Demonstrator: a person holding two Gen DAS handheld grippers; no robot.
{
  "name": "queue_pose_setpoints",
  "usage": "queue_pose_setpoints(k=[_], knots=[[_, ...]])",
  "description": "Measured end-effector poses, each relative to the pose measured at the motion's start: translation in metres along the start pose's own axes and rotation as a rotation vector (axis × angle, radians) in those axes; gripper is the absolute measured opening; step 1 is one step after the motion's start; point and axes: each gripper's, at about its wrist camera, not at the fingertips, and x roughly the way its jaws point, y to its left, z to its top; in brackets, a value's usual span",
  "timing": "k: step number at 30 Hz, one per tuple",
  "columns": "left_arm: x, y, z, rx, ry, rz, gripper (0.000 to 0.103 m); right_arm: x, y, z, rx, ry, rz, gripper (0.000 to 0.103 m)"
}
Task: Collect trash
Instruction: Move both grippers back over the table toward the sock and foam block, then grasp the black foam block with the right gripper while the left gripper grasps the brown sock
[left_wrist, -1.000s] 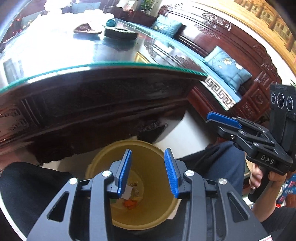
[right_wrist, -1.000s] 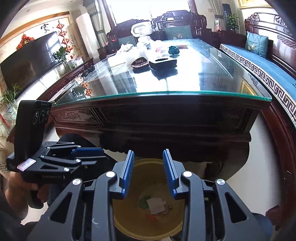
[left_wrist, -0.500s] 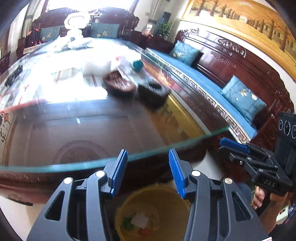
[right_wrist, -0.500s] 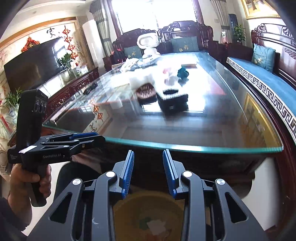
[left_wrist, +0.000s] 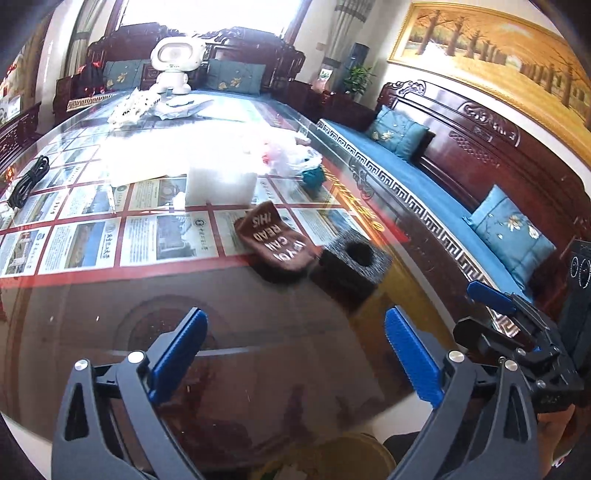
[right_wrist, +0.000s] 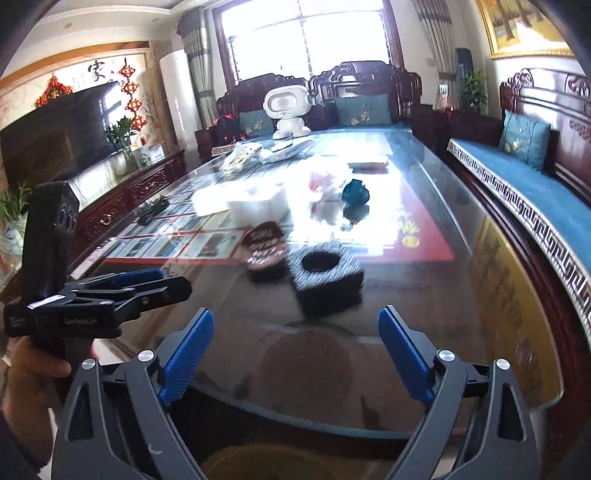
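My left gripper (left_wrist: 295, 354) is open wide and empty above the near edge of the glass-topped table (left_wrist: 110, 325). My right gripper (right_wrist: 295, 354) is open wide and empty too, beside it. On the table lie a brown wrapper with white lettering (left_wrist: 275, 240), (right_wrist: 264, 243), a black foam block with a round hole (left_wrist: 354, 264), (right_wrist: 323, 271), a teal crumpled wad (left_wrist: 314, 176), (right_wrist: 355, 192), a white foam piece (left_wrist: 221, 184), (right_wrist: 258, 203) and a clear plastic bag (left_wrist: 288, 153). The yellow bin (left_wrist: 347, 458), (right_wrist: 258, 461) shows below the table edge.
A white toy robot (left_wrist: 171, 62) and papers stand at the table's far end. A black cable (left_wrist: 27, 182) lies at the left. A wooden bench with blue cushions (left_wrist: 461, 206) runs along the right side. A TV (right_wrist: 55, 136) is at the left wall.
Both grippers have risen from over the yellow bin to above the table edge, and both have opened much wider. The table's trash now lies ahead of them.
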Motion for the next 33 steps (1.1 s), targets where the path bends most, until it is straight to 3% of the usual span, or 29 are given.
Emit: queue_pose_setpoints(k=[7, 15, 18, 22, 24, 26, 33], knots=[[0.021, 0.015, 0.019, -0.050, 0.013, 0.017, 0.097, 0.056, -0.018, 0.020, -0.009, 0.095, -0.016, 0.088], [0.044, 0.027, 0.027, -0.060, 0.043, 0.035, 0.097, 0.091, -0.021, 0.025, -0.046, 0.162, -0.020, 0.087], [0.050, 0.029, 0.028, -0.065, 0.051, 0.032, 0.097, 0.100, -0.024, 0.025, -0.036, 0.189, -0.025, 0.079], [0.053, 0.031, 0.028, -0.071, 0.054, 0.030, 0.097, 0.110, -0.026, 0.024, -0.031, 0.222, -0.027, 0.078], [0.055, 0.030, 0.028, -0.067, 0.059, 0.034, 0.097, 0.110, -0.024, 0.023, -0.051, 0.215, -0.043, 0.078], [0.057, 0.029, 0.029, -0.064, 0.063, 0.034, 0.097, 0.109, -0.024, 0.024, -0.052, 0.204, -0.057, 0.067], [0.071, 0.024, 0.034, -0.071, 0.079, 0.043, 0.097, 0.090, -0.040, 0.022, 0.028, 0.153, -0.035, 0.063]])
